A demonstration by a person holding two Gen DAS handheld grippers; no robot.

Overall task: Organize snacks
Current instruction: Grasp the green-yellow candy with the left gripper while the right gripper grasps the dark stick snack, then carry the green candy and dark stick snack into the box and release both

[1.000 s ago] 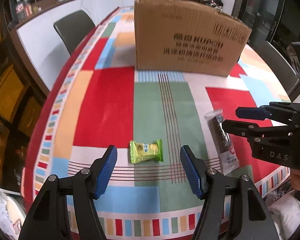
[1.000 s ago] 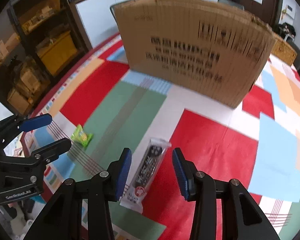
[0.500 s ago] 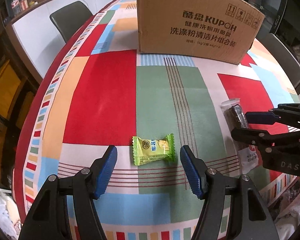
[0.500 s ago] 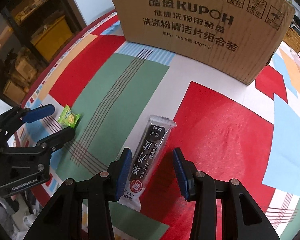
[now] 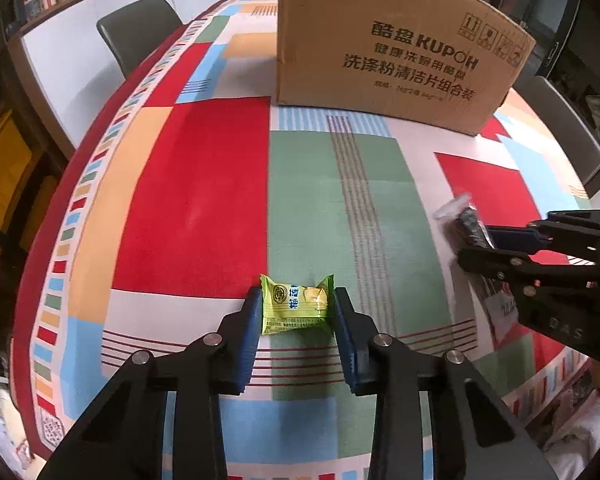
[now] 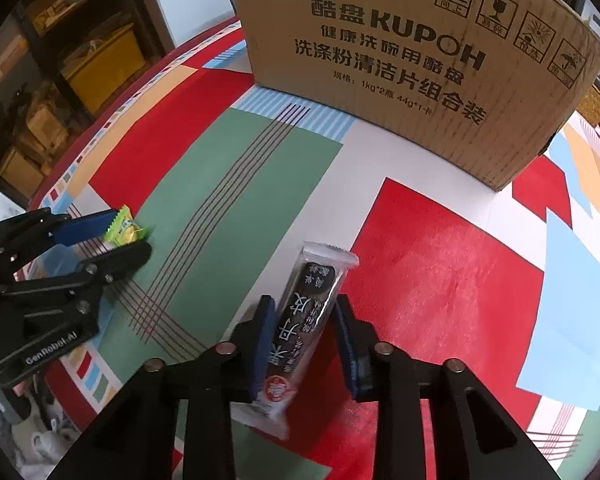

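Left gripper just closed, pads clamped on small green foil snack packet lying on patchwork-clothed counter. Right gripper just closed around long clear-wrapped dark snack bar, near brown cardboard box.

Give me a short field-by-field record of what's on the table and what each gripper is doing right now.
surface: table with colour-block tablecloth
left gripper: jaws have just been closing, pads against both ends of green candy packet
right gripper: jaws have just been closing, pads on long dark snack bar
snack bar state: resting on the cloth, far end pointing toward the box
cardboard box: standing at the far side, behind both snacks
box contents: not visible
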